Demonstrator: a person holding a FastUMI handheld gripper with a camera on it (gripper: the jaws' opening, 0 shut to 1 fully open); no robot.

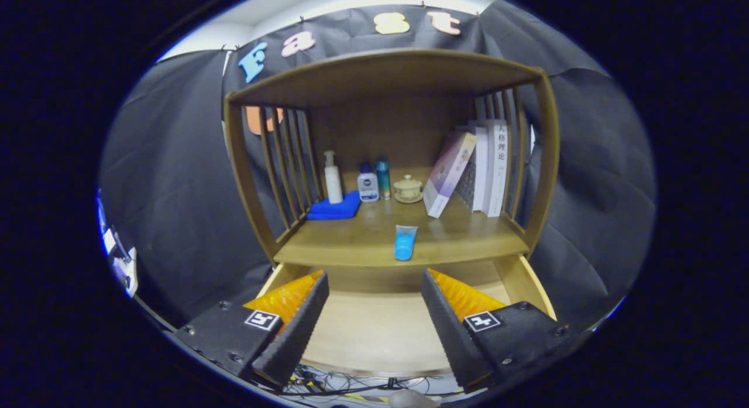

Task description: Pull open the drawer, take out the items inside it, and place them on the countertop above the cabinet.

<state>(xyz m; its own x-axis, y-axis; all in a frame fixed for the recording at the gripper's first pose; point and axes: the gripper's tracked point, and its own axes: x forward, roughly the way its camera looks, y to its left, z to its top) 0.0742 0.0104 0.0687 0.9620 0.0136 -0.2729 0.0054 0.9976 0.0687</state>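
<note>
The wooden cabinet's drawer [521,279] is pulled out below the countertop [351,238], and its pale floor shows bare between my fingers. A blue tube [405,242] lies on the countertop near its front edge, just beyond my fingers. My gripper [374,291] hovers over the open drawer with its fingers wide apart and nothing between them.
At the back of the countertop stand a white pump bottle [333,178] on a blue cloth [335,209], two small bottles [374,182], a lidded cup [408,189] and several books [474,168] leaning at the right. Slatted side rails [287,162] flank the shelf. Cables [351,384] lie on the floor below.
</note>
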